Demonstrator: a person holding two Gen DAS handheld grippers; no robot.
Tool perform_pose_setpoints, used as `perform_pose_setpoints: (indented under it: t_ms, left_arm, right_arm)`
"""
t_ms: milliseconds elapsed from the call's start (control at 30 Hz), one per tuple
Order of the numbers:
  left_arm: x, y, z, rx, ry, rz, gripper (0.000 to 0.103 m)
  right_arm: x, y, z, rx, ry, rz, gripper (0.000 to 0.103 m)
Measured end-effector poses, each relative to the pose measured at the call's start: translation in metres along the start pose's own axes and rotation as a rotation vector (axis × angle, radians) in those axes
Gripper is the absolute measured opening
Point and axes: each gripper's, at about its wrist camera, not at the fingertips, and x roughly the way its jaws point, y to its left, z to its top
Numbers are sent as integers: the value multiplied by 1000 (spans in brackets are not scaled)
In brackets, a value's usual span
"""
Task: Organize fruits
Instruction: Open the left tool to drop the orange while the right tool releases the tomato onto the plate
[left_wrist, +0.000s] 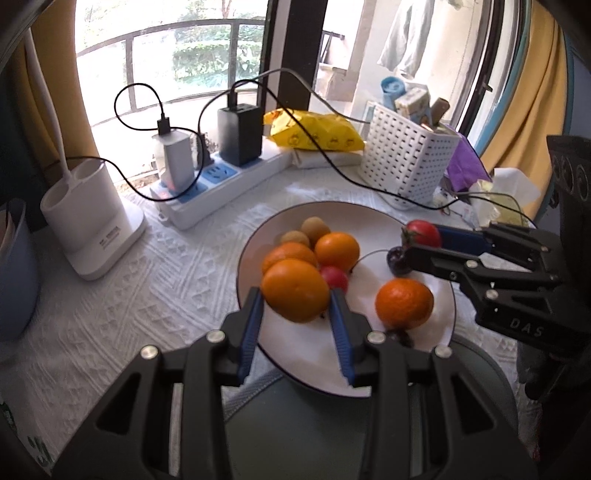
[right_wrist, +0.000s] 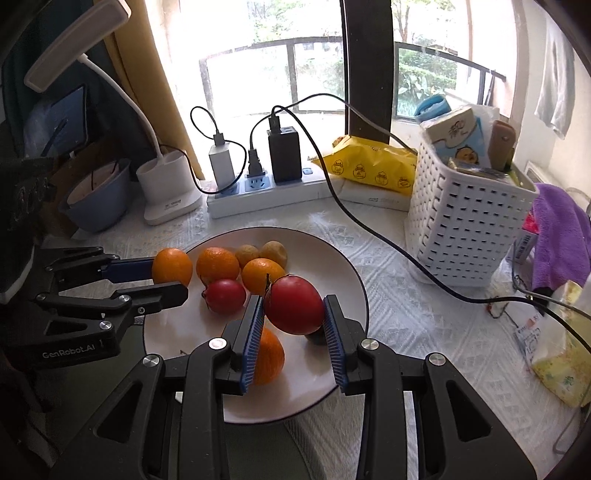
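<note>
Fruits gathered on white plate (right_wrist: 343, 273) at table centre — oranges (left_wrist: 337, 250), small red fruit (right_wrist: 225, 295), two tan fruits (right_wrist: 274, 252) at far side. Left gripper (left_wrist: 296, 308) pinching one orange (left_wrist: 295, 290) over near-left rim. Right gripper (right_wrist: 293, 314) pinching large red fruit (right_wrist: 293, 304) above plate — lone orange (right_wrist: 269, 356) beneath. White basket (right_wrist: 465, 229) far right.

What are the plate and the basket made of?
Plate: likely glazed ceramic, with a glossy white face and thin dark rim. Basket: moulded white plastic, by its matte walls and regular grid of slots.
</note>
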Motion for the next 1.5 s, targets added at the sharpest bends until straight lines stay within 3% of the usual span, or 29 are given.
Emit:
perform_pose_setpoints:
  t_ms: [1100, 1267, 1500]
  left_arm:
    - [18, 6, 1, -23, 27, -6, 38]
    - [14, 5, 2, -27, 16, -14, 46]
    - [7, 4, 3, -29, 5, -12, 46]
  right_arm:
    - [40, -10, 15, 8, 32, -20, 35]
    - [39, -10, 15, 16, 33, -24, 35]
    - [35, -7, 15, 15, 35, -27, 35]
